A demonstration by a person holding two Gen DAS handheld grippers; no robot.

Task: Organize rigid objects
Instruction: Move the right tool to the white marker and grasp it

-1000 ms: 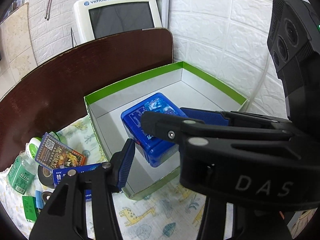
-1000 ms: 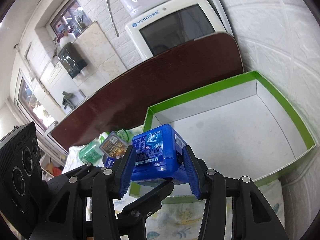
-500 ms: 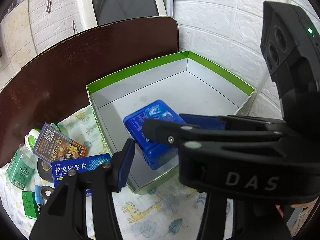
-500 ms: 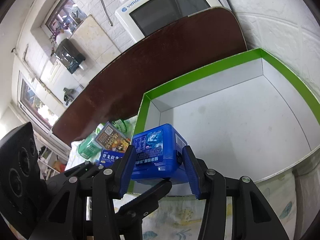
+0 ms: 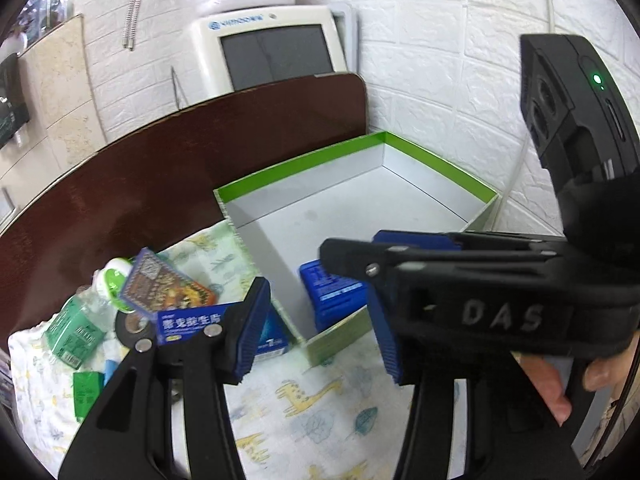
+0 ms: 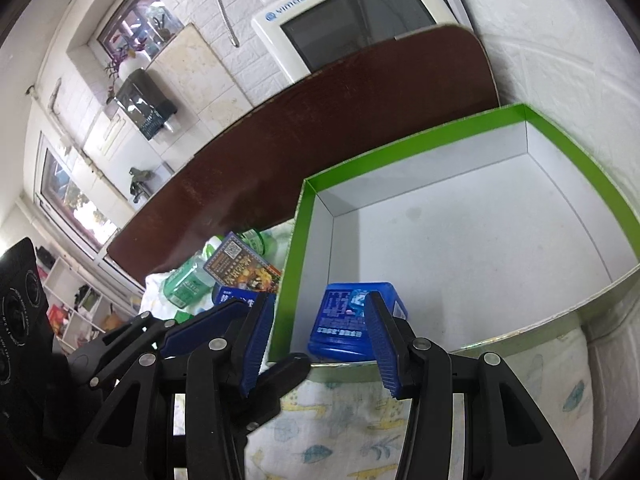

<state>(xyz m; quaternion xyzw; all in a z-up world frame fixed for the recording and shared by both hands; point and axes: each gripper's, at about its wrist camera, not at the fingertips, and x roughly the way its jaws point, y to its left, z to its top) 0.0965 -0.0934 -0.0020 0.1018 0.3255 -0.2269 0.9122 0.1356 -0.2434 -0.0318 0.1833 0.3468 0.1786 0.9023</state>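
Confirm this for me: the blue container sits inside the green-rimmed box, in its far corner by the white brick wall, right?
Not the far corner. In the right wrist view, the blue container sits inside the green-rimmed box at its near corner, close to the tools.

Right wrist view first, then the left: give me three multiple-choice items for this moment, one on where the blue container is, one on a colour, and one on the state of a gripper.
1. Where is the blue container?
A. On the patterned cloth
B. On the brown board
C. Inside the carton, at its near corner

2. What colour is the carton's rim?
A. Red
B. Green
C. Yellow

3. How do the fingers of the left gripper stand?
A. Apart, gripping nothing
B. Clamped on the green bottle
C. Pressed together

Answers:
1. C, because the container rests on the carton's white floor behind the near wall.
2. B, because a bright green band runs along the top edge of the walls.
3. A, because only the cloth and the carton's corner show through the gap between the blue pads.
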